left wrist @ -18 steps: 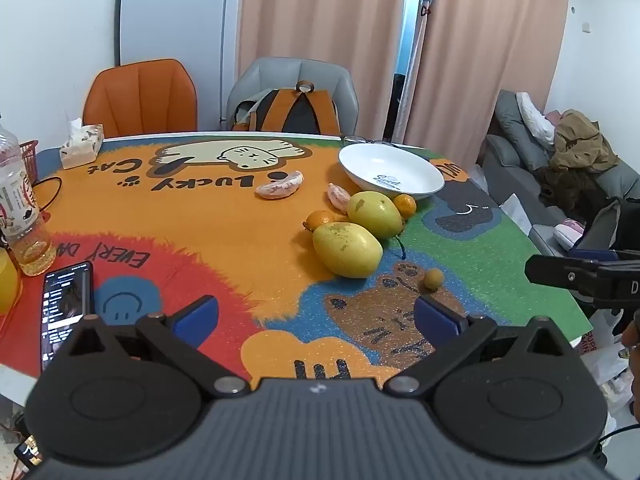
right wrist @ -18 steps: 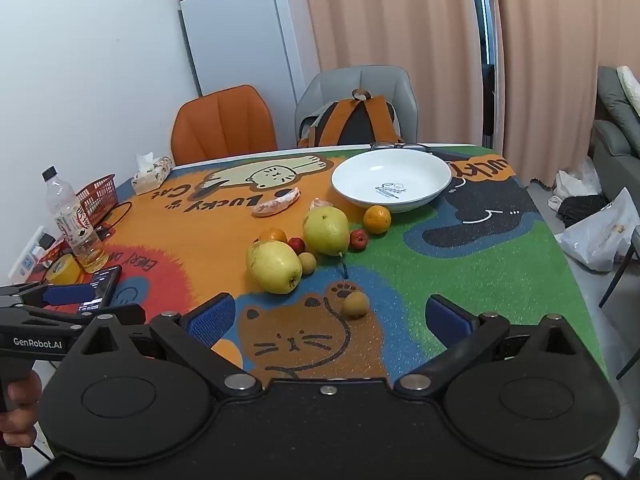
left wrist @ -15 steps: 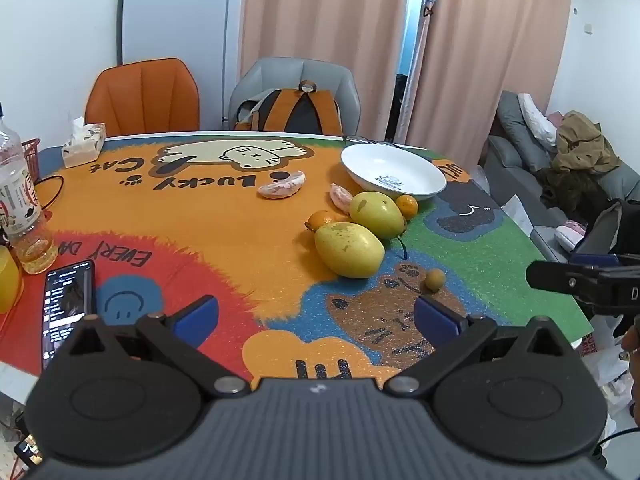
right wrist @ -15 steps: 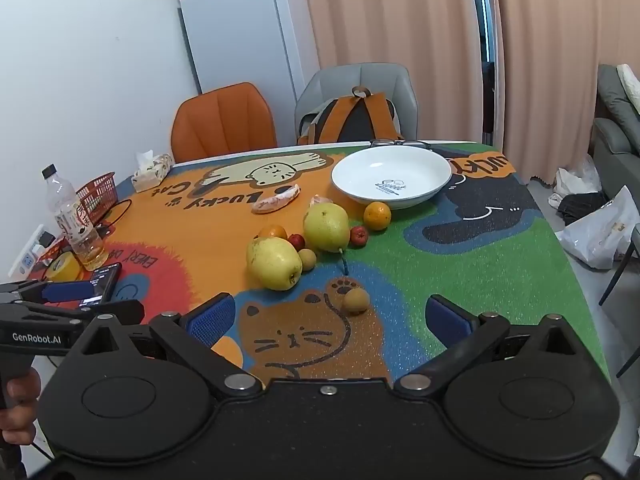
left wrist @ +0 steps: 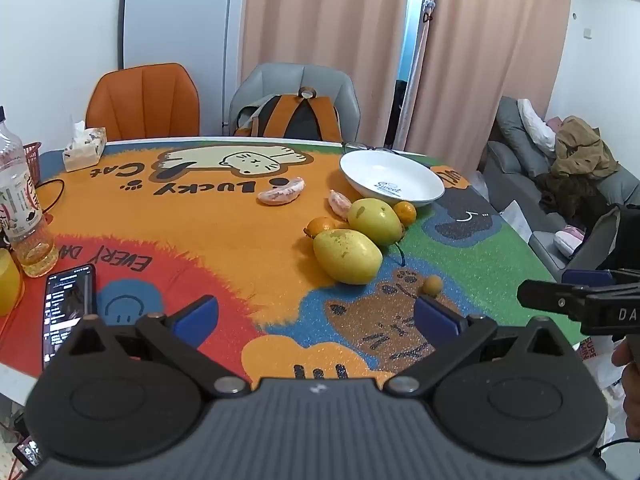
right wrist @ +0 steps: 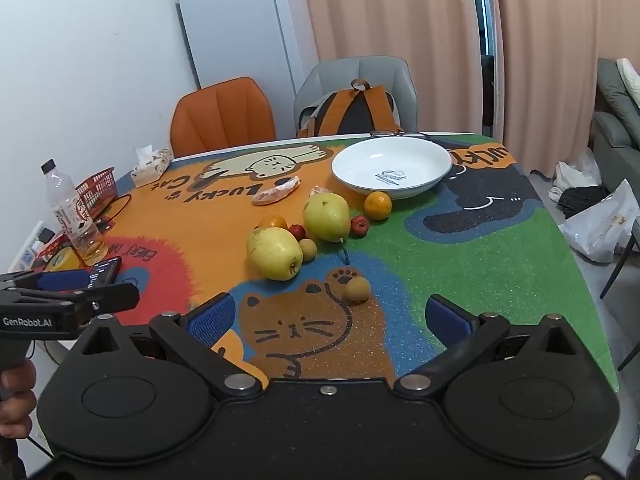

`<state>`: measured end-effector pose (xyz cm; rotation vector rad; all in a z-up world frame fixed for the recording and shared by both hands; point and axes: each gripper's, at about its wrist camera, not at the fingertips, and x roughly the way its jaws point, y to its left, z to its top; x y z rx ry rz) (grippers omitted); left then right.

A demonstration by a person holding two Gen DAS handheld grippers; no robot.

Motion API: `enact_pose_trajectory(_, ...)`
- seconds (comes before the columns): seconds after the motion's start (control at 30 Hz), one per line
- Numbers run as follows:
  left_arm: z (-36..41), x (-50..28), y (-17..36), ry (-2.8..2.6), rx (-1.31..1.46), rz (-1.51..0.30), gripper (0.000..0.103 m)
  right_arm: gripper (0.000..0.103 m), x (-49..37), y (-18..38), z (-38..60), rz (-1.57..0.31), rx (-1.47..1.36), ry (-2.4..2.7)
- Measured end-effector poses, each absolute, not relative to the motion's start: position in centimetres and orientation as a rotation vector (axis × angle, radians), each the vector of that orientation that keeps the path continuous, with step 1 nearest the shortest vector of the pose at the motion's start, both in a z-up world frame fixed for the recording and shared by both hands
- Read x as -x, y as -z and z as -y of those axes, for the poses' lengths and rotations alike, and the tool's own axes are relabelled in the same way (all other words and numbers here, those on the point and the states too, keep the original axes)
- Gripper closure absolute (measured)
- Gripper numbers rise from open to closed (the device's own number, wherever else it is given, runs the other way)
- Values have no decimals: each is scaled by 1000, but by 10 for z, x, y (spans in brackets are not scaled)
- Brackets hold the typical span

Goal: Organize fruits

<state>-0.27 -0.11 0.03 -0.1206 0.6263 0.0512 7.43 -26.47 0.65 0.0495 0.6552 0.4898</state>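
A white plate (right wrist: 440,160) (left wrist: 434,186) sits at the far side of the cat-print mat. In front of it lies a cluster of fruit: two yellow pears (right wrist: 276,254) (right wrist: 326,217) (left wrist: 346,256) (left wrist: 374,221), an orange (right wrist: 378,205), another orange (right wrist: 273,222), two small red fruits (right wrist: 359,225) (right wrist: 297,232), a small brown fruit (right wrist: 308,249) and peeled citrus segments (right wrist: 277,195) (left wrist: 281,195). Another small brown fruit (right wrist: 357,289) (left wrist: 432,285) lies nearest. My left gripper (left wrist: 316,316) and right gripper (right wrist: 330,318) both hang open over the near edge, holding nothing.
A phone (left wrist: 68,308), a bottle (left wrist: 20,208), a red basket (right wrist: 98,192) and a tissue pack (left wrist: 84,148) line the left side. Glasses (right wrist: 400,134) lie behind the plate. Two chairs, one with a backpack (right wrist: 356,110), stand beyond the table.
Both views have shifted slightly; the fruit and plate have not moved, and both grippers stay open.
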Motion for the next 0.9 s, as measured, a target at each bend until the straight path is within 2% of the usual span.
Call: enact_pose_trajectory(0.9,-3,6,-6,-52,135,-607,0,0,-73,-9,271,-641,-48,-459)
